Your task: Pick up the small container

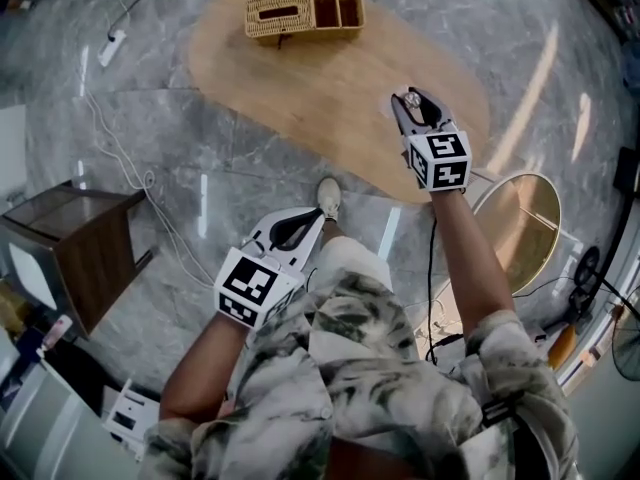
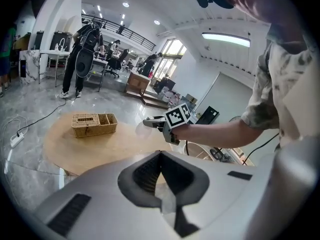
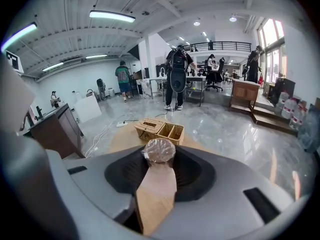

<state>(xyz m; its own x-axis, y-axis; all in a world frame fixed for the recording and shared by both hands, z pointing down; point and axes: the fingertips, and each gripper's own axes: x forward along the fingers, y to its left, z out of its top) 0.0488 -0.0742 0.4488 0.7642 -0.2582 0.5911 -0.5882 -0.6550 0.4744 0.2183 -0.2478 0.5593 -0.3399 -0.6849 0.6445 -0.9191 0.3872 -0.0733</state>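
My right gripper [image 3: 159,160] has its fingers part-spread. They pinch the small round brown foil-topped container [image 3: 159,151] at their tips, over the oval light-wood desk [image 1: 300,98]. My left gripper [image 2: 161,159] has its fingers pressed together, holding nothing, and sits off the desk's near edge. A woven wicker divided basket [image 1: 303,14] stands at the desk's far end, well apart.
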